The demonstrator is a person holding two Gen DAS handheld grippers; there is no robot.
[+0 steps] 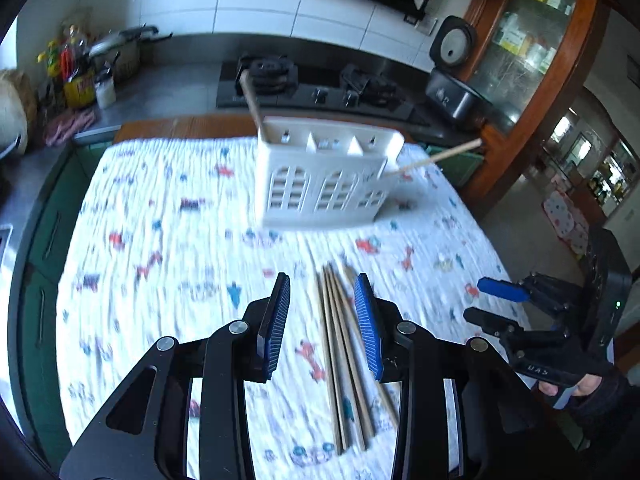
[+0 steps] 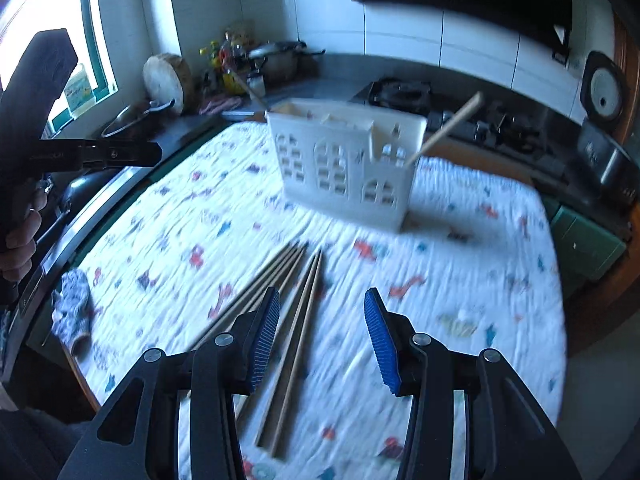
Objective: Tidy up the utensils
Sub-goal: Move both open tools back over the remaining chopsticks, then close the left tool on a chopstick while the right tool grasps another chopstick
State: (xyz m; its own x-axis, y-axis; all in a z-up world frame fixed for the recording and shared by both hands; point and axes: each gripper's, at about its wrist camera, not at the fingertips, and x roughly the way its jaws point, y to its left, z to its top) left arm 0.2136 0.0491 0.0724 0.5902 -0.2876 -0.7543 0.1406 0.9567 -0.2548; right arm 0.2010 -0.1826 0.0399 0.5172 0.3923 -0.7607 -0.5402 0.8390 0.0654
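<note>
A white plastic utensil holder with arched cut-outs stands on the printed cloth, with one wooden chopstick at its left end and one chopstick leaning out to the right. It also shows in the right wrist view. Several wooden chopsticks lie loose on the cloth. My left gripper is open above them, its jaws either side of the bundle. My right gripper is open and empty over the chopsticks, and it shows in the left wrist view.
A white printed cloth covers the table. Behind it are a gas hob, a rice cooker and a wooden cabinet. Bottles and a pot stand on the counter. A small patterned cloth lies at the table's left edge.
</note>
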